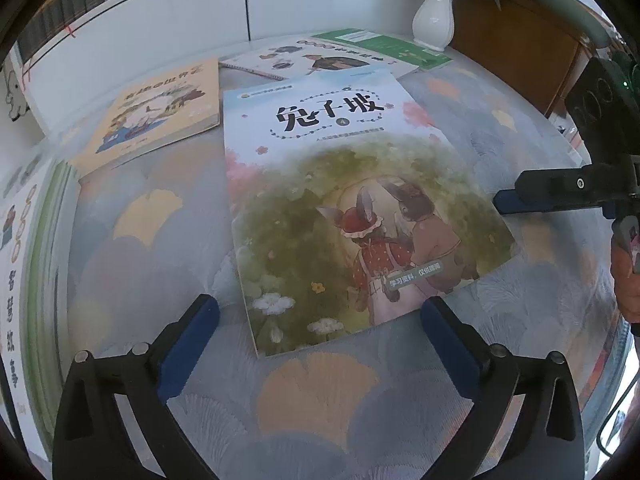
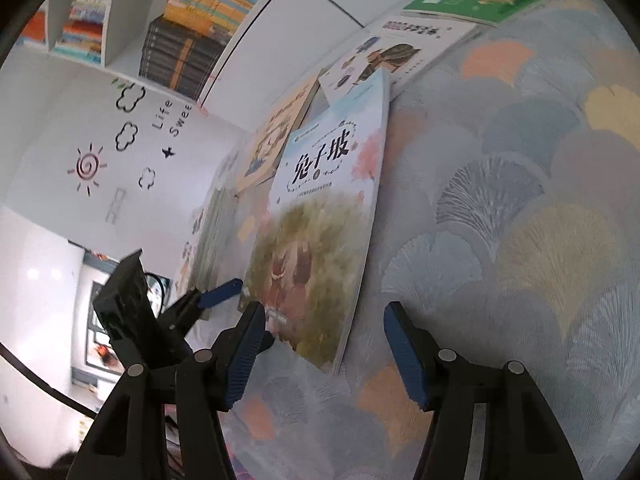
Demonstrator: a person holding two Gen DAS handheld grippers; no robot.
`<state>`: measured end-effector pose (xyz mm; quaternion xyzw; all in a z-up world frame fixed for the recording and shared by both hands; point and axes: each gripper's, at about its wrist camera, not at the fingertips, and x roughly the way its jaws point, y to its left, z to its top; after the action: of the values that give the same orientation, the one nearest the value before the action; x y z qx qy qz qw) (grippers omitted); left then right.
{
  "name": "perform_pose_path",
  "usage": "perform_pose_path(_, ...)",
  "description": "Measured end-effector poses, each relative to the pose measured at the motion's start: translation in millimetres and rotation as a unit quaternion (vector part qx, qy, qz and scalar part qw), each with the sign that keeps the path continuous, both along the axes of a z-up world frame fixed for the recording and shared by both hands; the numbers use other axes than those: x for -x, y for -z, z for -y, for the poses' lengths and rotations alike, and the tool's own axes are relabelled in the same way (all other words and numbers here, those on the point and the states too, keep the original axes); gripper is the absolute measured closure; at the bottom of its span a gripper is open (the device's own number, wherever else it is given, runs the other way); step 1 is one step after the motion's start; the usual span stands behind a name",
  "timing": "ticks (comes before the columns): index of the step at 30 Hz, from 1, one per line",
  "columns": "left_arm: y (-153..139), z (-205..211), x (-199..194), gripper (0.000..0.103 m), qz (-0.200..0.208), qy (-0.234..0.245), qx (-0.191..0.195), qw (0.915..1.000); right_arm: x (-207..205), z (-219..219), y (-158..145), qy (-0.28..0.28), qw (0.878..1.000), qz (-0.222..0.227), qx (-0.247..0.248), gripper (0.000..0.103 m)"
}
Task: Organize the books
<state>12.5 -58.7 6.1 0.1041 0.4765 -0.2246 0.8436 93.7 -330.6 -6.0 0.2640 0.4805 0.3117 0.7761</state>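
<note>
A picture book with two rabbits on its cover lies flat on the patterned tablecloth. My left gripper hangs open and wide over the book's near edge, its blue pads apart from the cover. From the right, one finger of my right gripper reaches toward the book's right edge. In the right wrist view the same book runs away from my right gripper, which is open with the book's near corner between its fingers and nothing pressed. The left gripper's blue fingertip shows beyond that corner.
A yellow book, a white spiral-bound book and a green book lie behind. More books are piled at the left. A white vase and a wooden cabinet stand at the back right, bookshelves at the back.
</note>
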Motion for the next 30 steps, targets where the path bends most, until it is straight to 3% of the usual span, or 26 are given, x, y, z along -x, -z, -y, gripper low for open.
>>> perform_pose_path(5,-1.2,1.8,-4.8,0.001,-0.002,0.001,0.003,1.0000,-1.0,8.0,3.1,0.005,1.000,-0.012,-0.023,0.044)
perform_pose_path(8,-4.6,-0.2,-18.1,0.007,-0.010,-0.014,0.015,0.9997,-4.4,11.7,2.4,0.009,0.999,-0.017,-0.029,0.044)
perform_pose_path(11,-4.9,-0.4,-32.8,0.008,-0.024,-0.019,0.023,0.9993,-6.7,10.2,-1.4,0.001,1.000,-0.005,-0.003,0.044)
perform_pose_path(13,-5.3,3.2,-40.7,0.013,-0.027,-0.017,0.027,0.9991,-10.6,3.5,-3.9,-0.014,1.000,0.005,0.021,0.044)
perform_pose_path(15,-6.9,4.9,-48.3,0.026,-0.024,-0.019,0.031,0.9991,-15.0,-3.6,-6.4,-0.028,0.999,0.017,0.044,0.044)
perform_pose_path(17,-7.5,1.1,-55.5,0.028,-0.033,-0.029,0.049,0.9978,-20.0,-8.9,-6.7,-0.033,0.998,0.030,0.053,0.044)
perform_pose_path(20,-8.1,-7.8,-62.2,0.036,-0.037,-0.035,0.079,0.9955,-26.4,-9.3,-2.2,-0.024,0.997,0.052,0.057,0.059)
perform_pose_path(22,-6.6,-11.7,-60.9,0.037,-0.026,-0.034,0.090,0.9951,-28.3,-3.3,3.0,-0.012,0.997,0.051,0.054,0.077)
perform_pose_path(26,-6.2,-3.2,-53.8,0.039,-0.001,-0.029,0.055,0.9981,-32.0,12.8,12.9,-0.005,0.999,0.045,0.011,0.088)
perform_pose_path(30,-6.7,-9.7,-56.6,0.046,-0.008,-0.042,0.071,0.9965,-28.5,10.2,11.6,0.001,0.998,0.054,0.028,0.090)
